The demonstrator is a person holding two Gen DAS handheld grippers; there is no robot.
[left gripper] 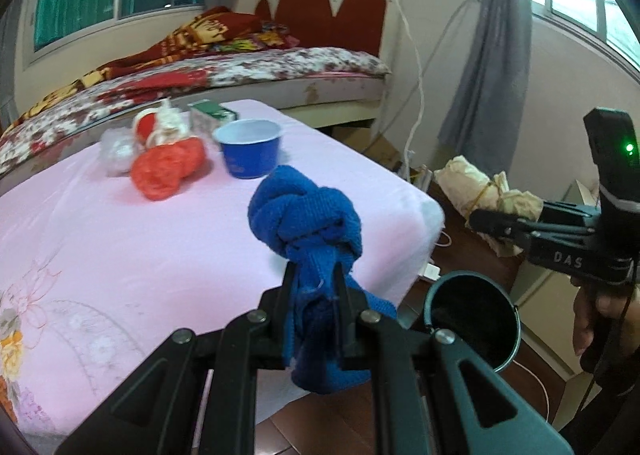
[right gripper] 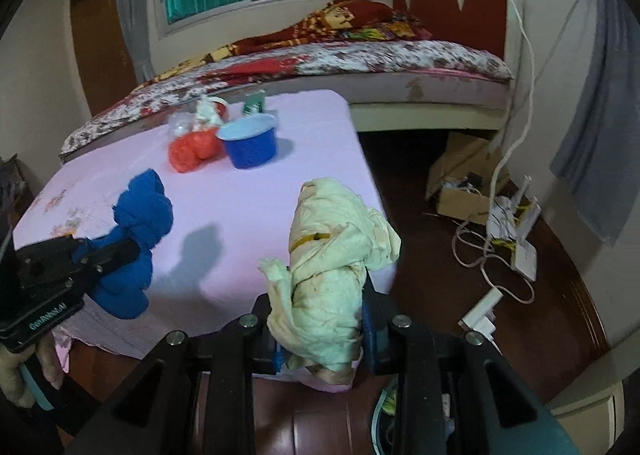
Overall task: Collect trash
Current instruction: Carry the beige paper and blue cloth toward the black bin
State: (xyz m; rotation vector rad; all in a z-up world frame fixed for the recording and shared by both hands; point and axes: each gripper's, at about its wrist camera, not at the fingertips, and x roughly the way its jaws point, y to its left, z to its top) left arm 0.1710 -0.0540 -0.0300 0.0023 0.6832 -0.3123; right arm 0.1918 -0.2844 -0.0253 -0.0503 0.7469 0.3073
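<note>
In the lower centre of the left wrist view, our left gripper (left gripper: 314, 275) was clamped on a knotted blue cloth (left gripper: 308, 215), held above the pink-covered table (left gripper: 120, 247). At the frame's right edge our right gripper (left gripper: 476, 220) gripped a cream paper bundle (left gripper: 472, 183) tied with a band. A black bin (left gripper: 474, 325) stood open on the floor at lower right, beside the table corner. Further up the table sat a blue cup (left gripper: 251, 149) and an orange plastic bag (left gripper: 166, 169). We judged that the cloth's loose tail might snag on a finger at release, or either load might drop past the narrow bin mouth.
</note>
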